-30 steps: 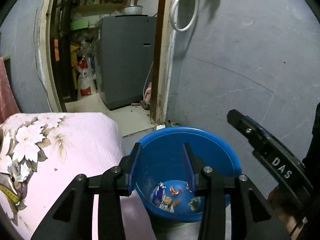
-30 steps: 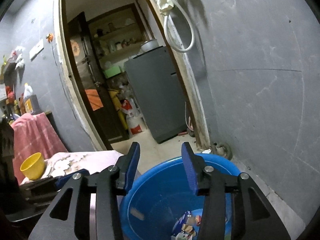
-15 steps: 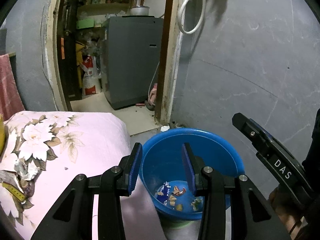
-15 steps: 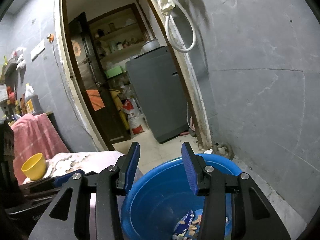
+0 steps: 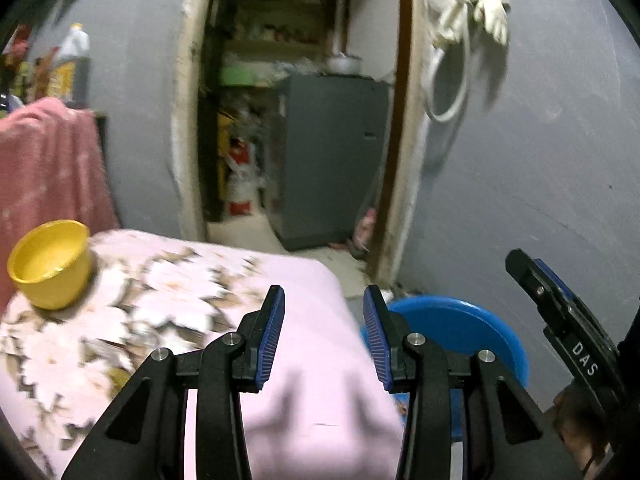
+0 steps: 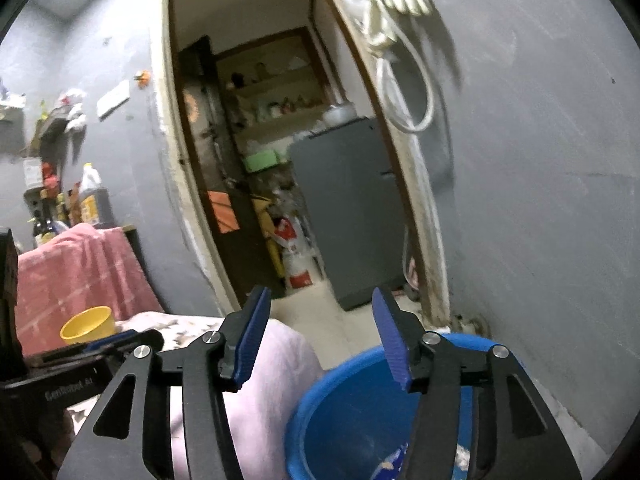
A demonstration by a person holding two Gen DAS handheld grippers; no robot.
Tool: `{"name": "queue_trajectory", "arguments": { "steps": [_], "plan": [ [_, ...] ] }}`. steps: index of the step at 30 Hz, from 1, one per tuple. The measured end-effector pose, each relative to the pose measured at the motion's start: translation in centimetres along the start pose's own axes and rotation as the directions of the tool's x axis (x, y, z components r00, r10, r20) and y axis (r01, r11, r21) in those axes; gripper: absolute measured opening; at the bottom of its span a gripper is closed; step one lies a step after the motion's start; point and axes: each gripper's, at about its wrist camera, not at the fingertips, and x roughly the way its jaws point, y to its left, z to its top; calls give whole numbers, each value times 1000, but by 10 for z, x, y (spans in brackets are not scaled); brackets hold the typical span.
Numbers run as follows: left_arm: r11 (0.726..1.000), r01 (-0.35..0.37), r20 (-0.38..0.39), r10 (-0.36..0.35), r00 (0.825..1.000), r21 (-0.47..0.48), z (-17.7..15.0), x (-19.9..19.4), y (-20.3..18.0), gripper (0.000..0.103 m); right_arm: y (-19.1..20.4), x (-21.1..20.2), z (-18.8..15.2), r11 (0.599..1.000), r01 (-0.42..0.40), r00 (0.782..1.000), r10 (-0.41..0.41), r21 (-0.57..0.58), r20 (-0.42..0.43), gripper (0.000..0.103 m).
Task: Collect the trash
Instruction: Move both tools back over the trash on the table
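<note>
A blue plastic basin (image 5: 472,328) stands on the floor by the grey wall, also in the right wrist view (image 6: 360,412), with snack wrappers (image 6: 390,462) at its bottom. My left gripper (image 5: 323,334) is open and empty, above the edge of the pink floral-covered table (image 5: 160,312), left of the basin. My right gripper (image 6: 320,336) is open and empty, above the basin's near rim. The right gripper also shows in the left wrist view (image 5: 560,320), at the right edge.
A yellow bowl (image 5: 50,262) sits on the table's far left. A pink cloth (image 5: 48,168) hangs behind it. An open doorway (image 6: 280,160) leads to a room with a grey fridge (image 5: 332,152). A white hose and gloves (image 6: 404,40) hang on the wall.
Both grippers have lifted and swung left, away from the basin; the left one is now over the table. The yellow bowl has come into the left view. Both stay open.
</note>
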Motion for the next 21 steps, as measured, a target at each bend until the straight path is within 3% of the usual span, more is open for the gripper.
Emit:
{"name": "queue_trajectory", "arguments": {
  "steps": [3,5,9,11,13,17,21],
  "plan": [
    [999,-42,59,43,997,-13,2,-20,16,48,16,1,0,999,-23,999,24,-25,27,63],
    [997,-77,92,78,993,-21,2,-32,26,55,25,2,1,999,-36,998,37,-31,41,77],
    [988,-144,135,149,980,-52,0,-50,47,64,45,4,-1,997,-66,995,70,-51,65,85],
    [983,-173,148,182,972,-68,-1,-57,57,80,52,4,-2,995,-80,993,84,-60,77,93],
    [975,-206,167,218,962,-86,-4,-65,70,86,60,3,-4,993,-90,991,97,-75,95,103],
    [963,-249,176,264,948,-104,-10,-75,90,96,76,-2,-7,986,-120,983,135,-116,128,103],
    [949,-294,182,311,933,-114,-19,-84,108,96,92,-5,-9,978,-143,975,166,-154,148,103]
  ]
}}
